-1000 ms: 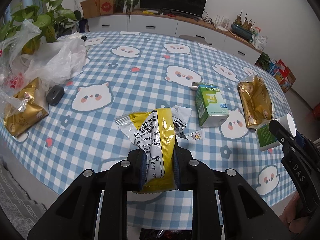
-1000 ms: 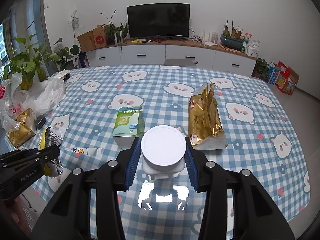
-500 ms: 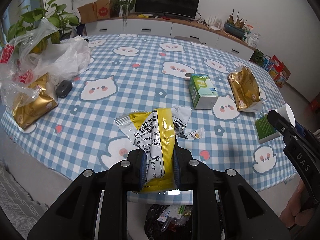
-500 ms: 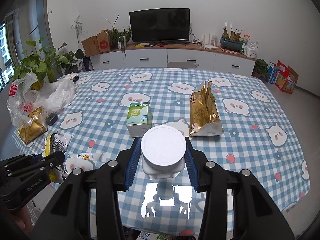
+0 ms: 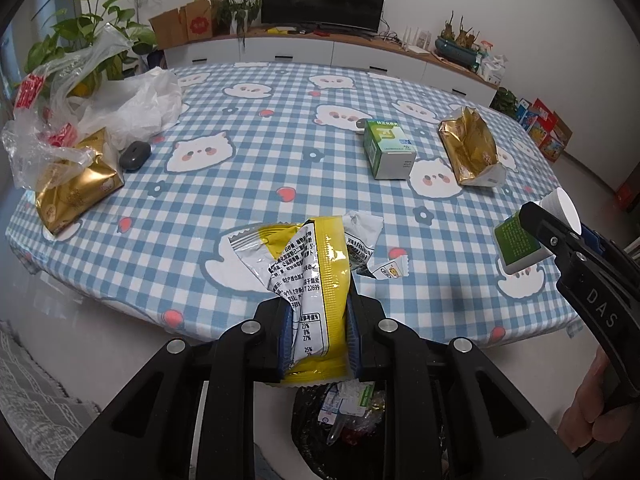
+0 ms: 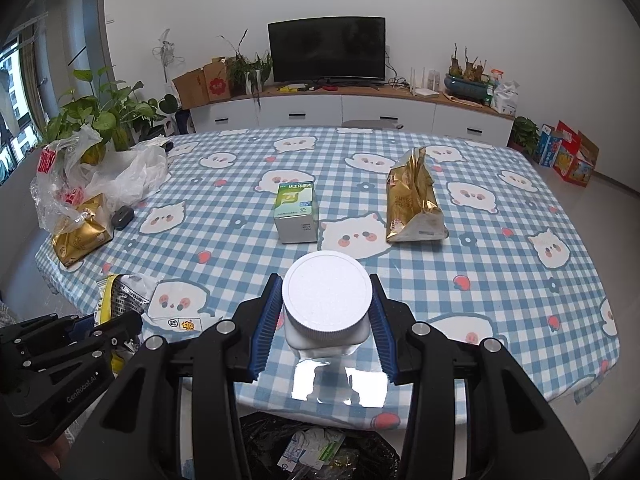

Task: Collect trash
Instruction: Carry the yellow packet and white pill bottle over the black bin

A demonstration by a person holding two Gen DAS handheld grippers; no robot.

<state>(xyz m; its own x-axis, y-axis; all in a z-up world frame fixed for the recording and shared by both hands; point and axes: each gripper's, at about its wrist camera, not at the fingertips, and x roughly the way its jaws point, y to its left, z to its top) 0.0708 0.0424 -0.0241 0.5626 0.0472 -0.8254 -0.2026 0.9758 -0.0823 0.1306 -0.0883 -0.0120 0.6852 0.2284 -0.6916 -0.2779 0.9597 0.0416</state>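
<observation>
My left gripper (image 5: pixel 318 320) is shut on a crumpled yellow and white snack wrapper (image 5: pixel 308 276), held up in front of the table's near edge. A white-capped bottle with a green label (image 6: pixel 325 300) sits pinched between the blue pads of my right gripper (image 6: pixel 325 320); in the left wrist view that bottle (image 5: pixel 520 244) shows at the right. Below both grippers stands a bin lined with a black bag (image 5: pixel 344 412), with several scraps in it; the right wrist view shows the bin (image 6: pixel 320 448) too.
On the blue checked tablecloth (image 6: pixel 500 248) lie a green and white box (image 6: pixel 296 210), a gold foil bag (image 6: pixel 414 204), a small torn sachet (image 6: pixel 184 324), a second gold bag (image 6: pixel 80 236) under clear plastic bags (image 6: pixel 100 168), and a dark grey case (image 6: pixel 122 216).
Both grippers have drawn back from the table with their loads. The table's near edge and the black-lined bin have come into view below them.
</observation>
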